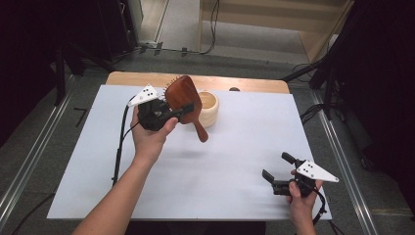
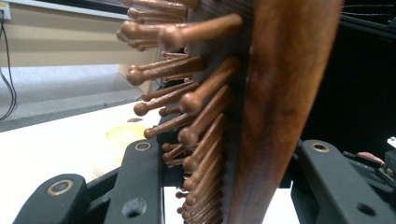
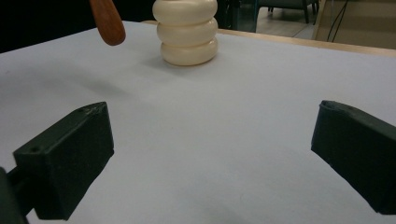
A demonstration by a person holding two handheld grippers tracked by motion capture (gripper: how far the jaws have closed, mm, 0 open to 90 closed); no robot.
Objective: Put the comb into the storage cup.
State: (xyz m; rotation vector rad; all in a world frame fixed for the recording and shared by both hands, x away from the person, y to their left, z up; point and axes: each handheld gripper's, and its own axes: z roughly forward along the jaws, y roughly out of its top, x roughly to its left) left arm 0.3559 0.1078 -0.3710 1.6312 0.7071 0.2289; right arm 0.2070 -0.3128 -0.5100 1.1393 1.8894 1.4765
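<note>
A brown wooden hairbrush is held up off the table, head high and handle pointing down toward me. My left gripper is shut on its head; in the left gripper view the round-tipped wooden bristles and the brush's edge sit between the two black jaws. Just behind the brush stands a cream ribbed wooden cup on the white table sheet. My right gripper rests near the front right corner, open, with nothing between its fingers.
The wooden tabletop edge shows beyond the white sheet. A black cable trails from the left gripper down the sheet's left side. Dark stands and cables surround the table on the floor.
</note>
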